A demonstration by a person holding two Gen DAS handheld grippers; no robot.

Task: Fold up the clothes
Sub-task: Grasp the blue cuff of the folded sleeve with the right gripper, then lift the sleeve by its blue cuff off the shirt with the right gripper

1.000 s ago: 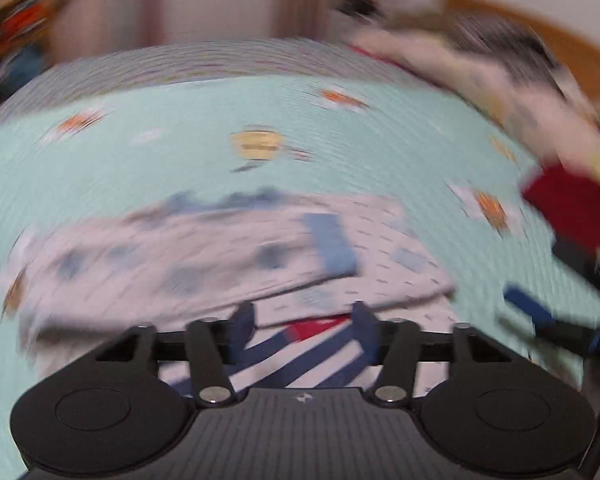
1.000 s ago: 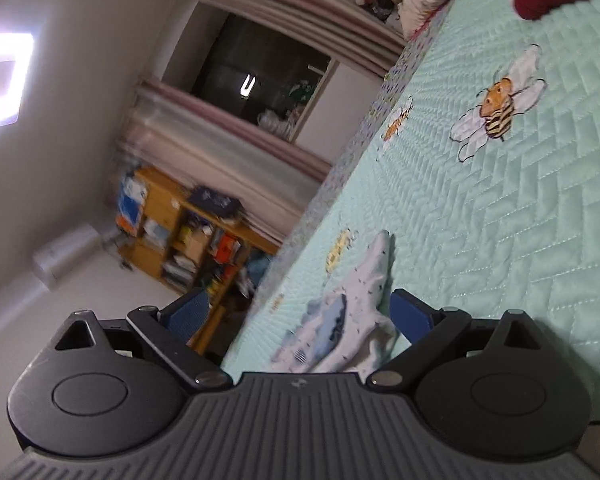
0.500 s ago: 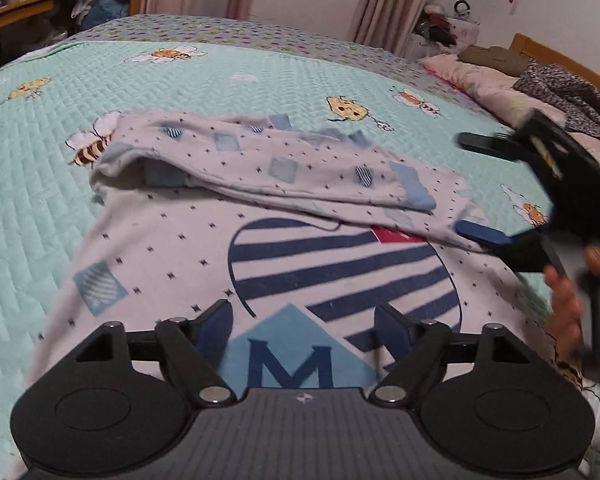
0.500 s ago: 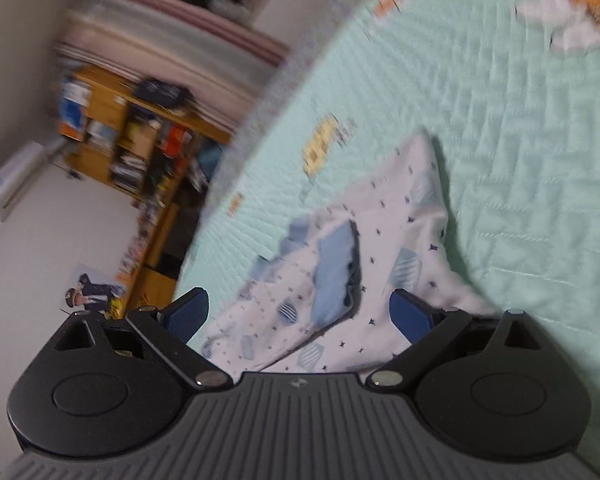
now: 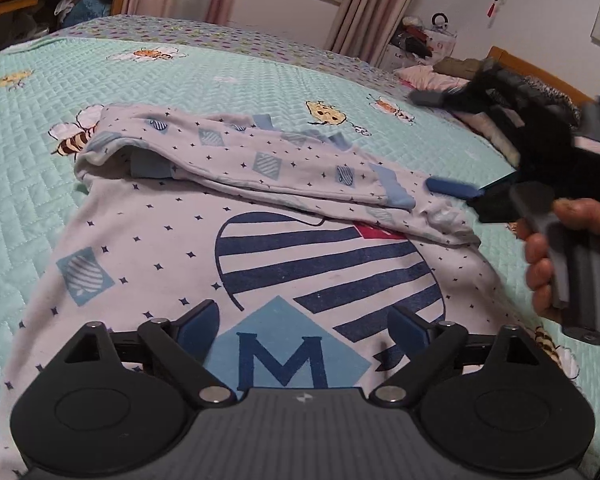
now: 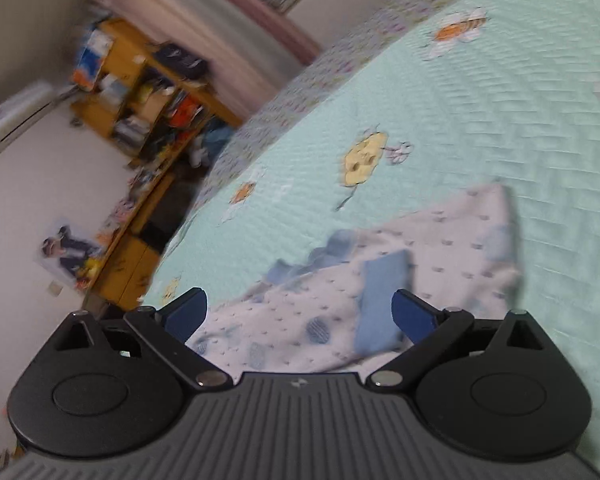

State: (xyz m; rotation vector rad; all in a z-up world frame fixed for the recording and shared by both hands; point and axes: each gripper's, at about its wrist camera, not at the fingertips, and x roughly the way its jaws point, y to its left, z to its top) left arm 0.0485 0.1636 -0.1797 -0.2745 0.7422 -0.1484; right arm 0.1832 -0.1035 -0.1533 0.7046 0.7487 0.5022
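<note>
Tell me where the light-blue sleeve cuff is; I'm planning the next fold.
In the left wrist view the cuff lies right of centre on the white shirt, just left of the right gripper; it sits above the red patch.

The left gripper point(image 5: 304, 326) now hangs with its jaws spread wide over the shirt point(image 5: 152, 248), where a second ago they sat close together on the cloth; its view, blurred then, is sharp; the sleeve point(image 5: 260, 164) lies folded across the shirt's upper part; the right gripper point(image 6: 300, 316), pointed at the room wall before, now tilts down over the sleeve's blue cuff point(image 6: 382, 300), jaws apart.
</note>
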